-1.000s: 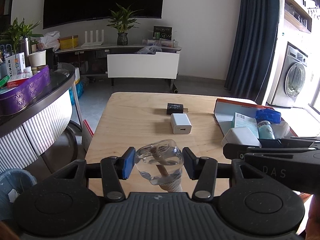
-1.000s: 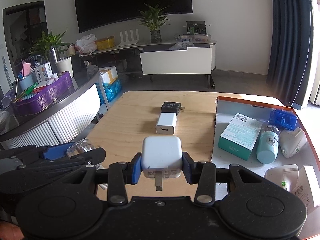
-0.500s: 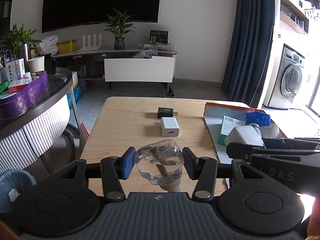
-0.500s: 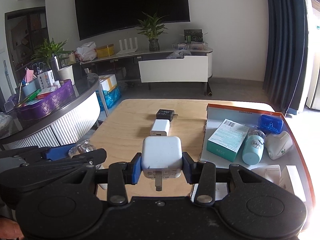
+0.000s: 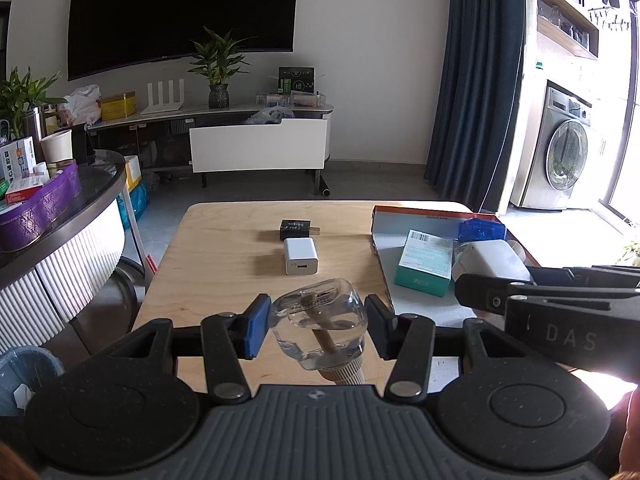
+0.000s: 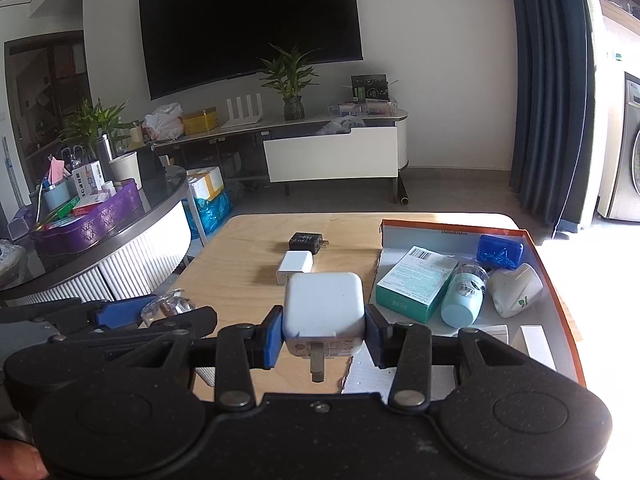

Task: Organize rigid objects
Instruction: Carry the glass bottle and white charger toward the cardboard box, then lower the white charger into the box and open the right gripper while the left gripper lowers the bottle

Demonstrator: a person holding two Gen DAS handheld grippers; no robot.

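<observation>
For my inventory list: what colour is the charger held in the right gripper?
White; the charger shows best in the right wrist view.

Clearance over table and tray

Bare table (image 6: 244,280) lies left of the black plug (image 6: 306,241) and white charger (image 6: 295,266); these two block the centre. The tray (image 6: 560,288) is crowded at its far end by box (image 6: 416,282), bottle (image 6: 464,296) and blue case (image 6: 500,252); its near corner is free.
</observation>
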